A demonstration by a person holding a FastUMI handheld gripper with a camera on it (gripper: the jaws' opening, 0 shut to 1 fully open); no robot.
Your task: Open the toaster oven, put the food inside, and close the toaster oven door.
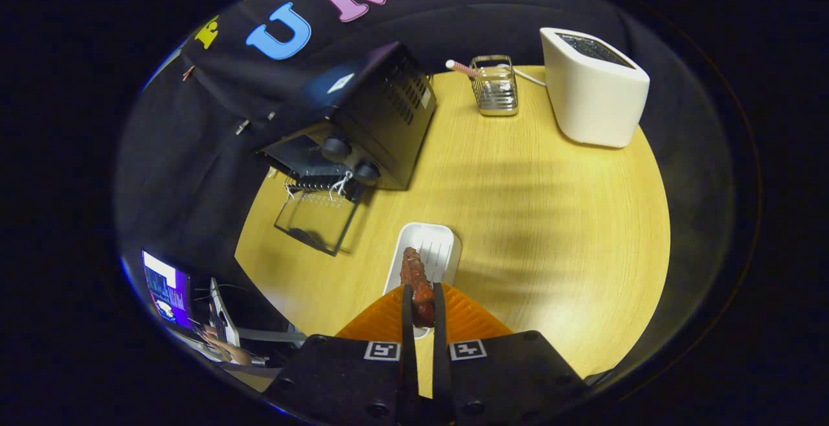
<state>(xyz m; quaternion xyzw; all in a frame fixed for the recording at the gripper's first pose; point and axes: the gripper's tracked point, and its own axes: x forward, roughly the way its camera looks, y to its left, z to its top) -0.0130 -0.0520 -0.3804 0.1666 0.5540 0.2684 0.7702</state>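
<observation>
A reddish-brown piece of food (415, 277), long and lumpy, is clamped between the two fingers of my gripper (422, 306), which is shut on it; its far end sticks out past the fingertips. Below the food lies a white ribbed tray (440, 251) on the wooden table (550, 219). The black toaster oven (363, 122) stands beyond and to the left, turned at an angle, with its glass door (316, 222) folded down flat and open. Two round knobs (337, 149) show on its front, and the rack edge shows in the opening.
A white pop-up toaster (592, 86) stands at the table's far right. Beside it is a wire holder (495, 86) with a striped stick in it. To the lower left, off the table, a person's hand (223, 345) rests near a lit screen (167, 290).
</observation>
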